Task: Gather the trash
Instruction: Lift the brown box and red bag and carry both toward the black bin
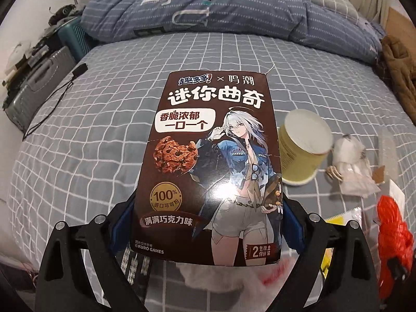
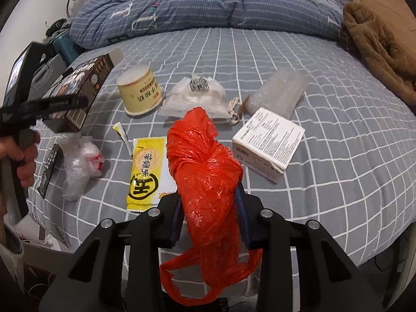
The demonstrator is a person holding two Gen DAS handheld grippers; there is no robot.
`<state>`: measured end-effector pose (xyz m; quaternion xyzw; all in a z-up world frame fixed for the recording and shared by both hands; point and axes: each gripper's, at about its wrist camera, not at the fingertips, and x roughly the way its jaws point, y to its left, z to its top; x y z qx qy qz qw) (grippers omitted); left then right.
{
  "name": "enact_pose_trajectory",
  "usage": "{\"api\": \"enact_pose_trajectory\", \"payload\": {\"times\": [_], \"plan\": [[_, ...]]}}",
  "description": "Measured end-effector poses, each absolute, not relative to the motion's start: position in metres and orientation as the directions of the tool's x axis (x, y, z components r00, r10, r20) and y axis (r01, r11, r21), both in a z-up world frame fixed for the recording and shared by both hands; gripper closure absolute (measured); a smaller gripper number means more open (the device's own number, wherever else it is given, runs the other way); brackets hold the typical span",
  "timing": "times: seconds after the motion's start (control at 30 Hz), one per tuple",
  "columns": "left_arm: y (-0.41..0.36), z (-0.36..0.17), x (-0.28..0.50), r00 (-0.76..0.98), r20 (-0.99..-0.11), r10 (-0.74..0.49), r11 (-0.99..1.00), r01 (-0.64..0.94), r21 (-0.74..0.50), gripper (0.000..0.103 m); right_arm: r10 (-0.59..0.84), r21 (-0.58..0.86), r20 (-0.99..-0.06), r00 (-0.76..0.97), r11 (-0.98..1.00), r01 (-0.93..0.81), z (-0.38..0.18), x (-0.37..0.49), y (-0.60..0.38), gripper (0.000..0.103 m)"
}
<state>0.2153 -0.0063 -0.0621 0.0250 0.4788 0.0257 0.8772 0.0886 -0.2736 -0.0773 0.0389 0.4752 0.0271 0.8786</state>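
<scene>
My left gripper (image 1: pixel 208 221) is shut on a brown cookie box (image 1: pixel 210 161) with an anime figure, held above the bed; it also shows at the left of the right wrist view (image 2: pixel 78 98). My right gripper (image 2: pixel 210 205) is shut on a crumpled red plastic bag (image 2: pixel 208 176), which also shows at the right edge of the left wrist view (image 1: pixel 392 236). On the bed lie a yellow paper cup (image 2: pixel 140 91) on its side, a yellow snack wrapper (image 2: pixel 145 171), a white box (image 2: pixel 270 143), a clear crumpled bag (image 2: pixel 80 161) and a white pouch (image 2: pixel 197 98).
A grey checked sheet (image 2: pixel 325 182) covers the bed. A folded blue duvet (image 2: pixel 208 7) lies at the back, and a brown coat (image 2: pixel 377 52) at the back right. A clear bubble-wrap roll (image 2: pixel 280 93) lies near the white box. A grey suitcase (image 1: pixel 33 91) stands left of the bed.
</scene>
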Motion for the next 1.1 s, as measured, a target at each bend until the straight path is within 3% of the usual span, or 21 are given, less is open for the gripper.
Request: {"api": "enact_pose_trajectory", "payload": {"times": [1.1], "plan": [[-0.020,-0.006,0.023,0.586,-0.810,-0.032,0.999,0.017,-0.028,0.014,0.093,0.108,-0.766,0.636,0.994,-0.015,-0.002,-0.021,-0.251,0.070]]}}
